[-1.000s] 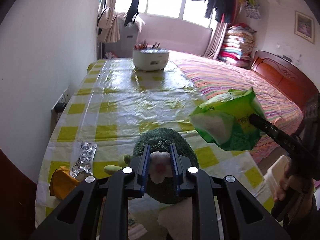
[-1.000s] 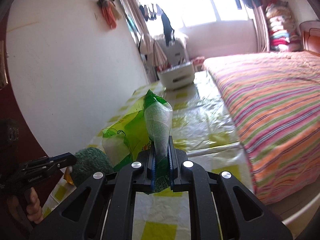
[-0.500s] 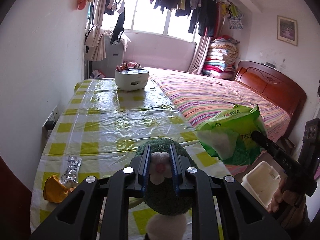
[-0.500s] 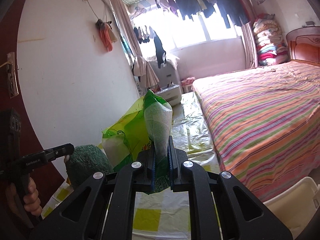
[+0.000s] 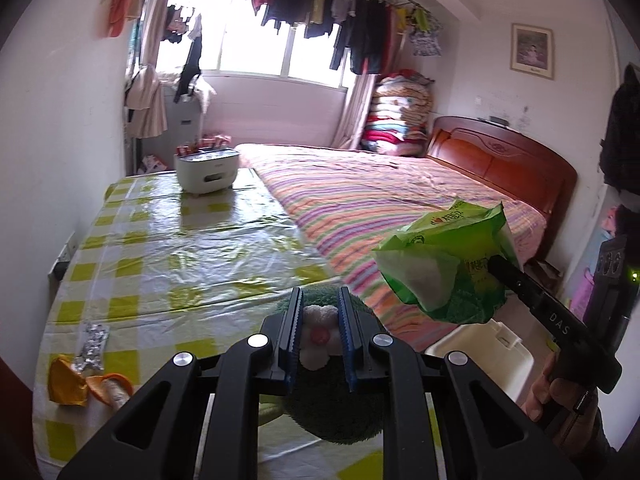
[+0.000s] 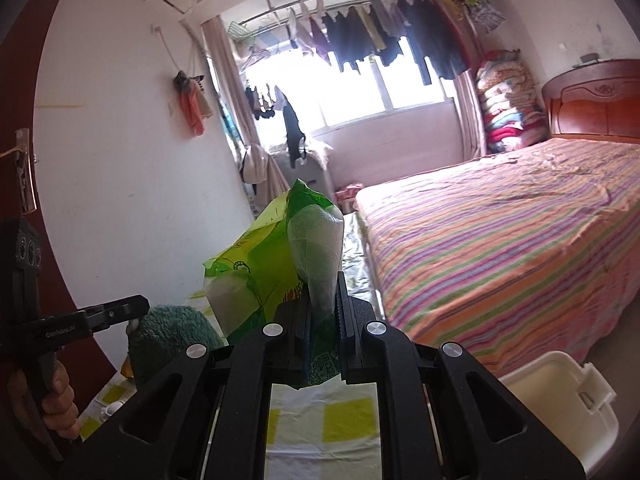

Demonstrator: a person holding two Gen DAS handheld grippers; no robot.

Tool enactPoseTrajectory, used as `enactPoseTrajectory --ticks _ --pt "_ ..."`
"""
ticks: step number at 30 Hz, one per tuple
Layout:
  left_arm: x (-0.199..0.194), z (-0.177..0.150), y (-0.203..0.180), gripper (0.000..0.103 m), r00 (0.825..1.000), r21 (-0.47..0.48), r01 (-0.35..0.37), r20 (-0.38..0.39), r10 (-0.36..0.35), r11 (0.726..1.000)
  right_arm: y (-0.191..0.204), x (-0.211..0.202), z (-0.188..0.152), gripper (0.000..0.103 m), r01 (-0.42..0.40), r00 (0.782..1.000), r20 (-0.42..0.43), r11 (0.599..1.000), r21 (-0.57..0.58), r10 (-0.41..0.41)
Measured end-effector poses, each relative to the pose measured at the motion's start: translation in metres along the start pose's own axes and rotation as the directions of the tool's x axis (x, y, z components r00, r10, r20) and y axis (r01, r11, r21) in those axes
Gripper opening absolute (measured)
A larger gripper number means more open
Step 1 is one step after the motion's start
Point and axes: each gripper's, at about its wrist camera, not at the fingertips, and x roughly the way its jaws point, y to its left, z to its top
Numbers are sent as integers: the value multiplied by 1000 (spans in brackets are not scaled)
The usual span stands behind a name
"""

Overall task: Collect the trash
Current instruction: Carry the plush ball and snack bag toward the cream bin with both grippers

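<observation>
Gripping a green plush toy point(image 5: 332, 396) by its white flower patch, the left gripper point(image 5: 319, 334) had its blue-padded jaws closed on that patch, the toy's round body hanging below and ahead of the fingers, above the near end of the table point(image 5: 168, 264); the right gripper point(image 6: 323, 320) had its jaws closed on a green plastic bag point(image 6: 264, 268), pinched at a crumpled translucent part that stood up between the fingers, the bag held in the air beyond the table's edge on the bed side. Listed on the table, under a yellow-and-white checked cloth with a glossy clear cover: a foil blister pack point(image 5: 94, 340) near the left edge, an orange wrapper point(image 5: 68, 380) just beside it toward the near corner, and a white lidded container point(image 5: 207, 170) at the far end, well apart from the rest. Also recorded: a white plastic bin point(image 6: 560, 400) on the floor between table and bed point(image 5: 384, 200), below the held bag; the bed with a striped cover and wooden headboard point(image 5: 508, 160); folded quilts point(image 5: 400, 116) stacked by the window; clothes on a rail point(image 5: 340, 16) above it; a person's hand point(image 6: 56, 404) on the left gripper's handle, seen from the right wrist
</observation>
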Motion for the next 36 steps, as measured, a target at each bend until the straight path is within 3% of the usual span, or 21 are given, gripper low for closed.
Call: enactPoseTrajectory --ticks 20,36 --pt "32 -10 -80 17 991 98 129 -52 -124 987 -73 -52 -10 9 135 988 58 987 89 -140" --pt "52 -19 -140 17 972 153 227 -104 -213 962 -114 -80 -28 9 276 959 41 955 112 -282"
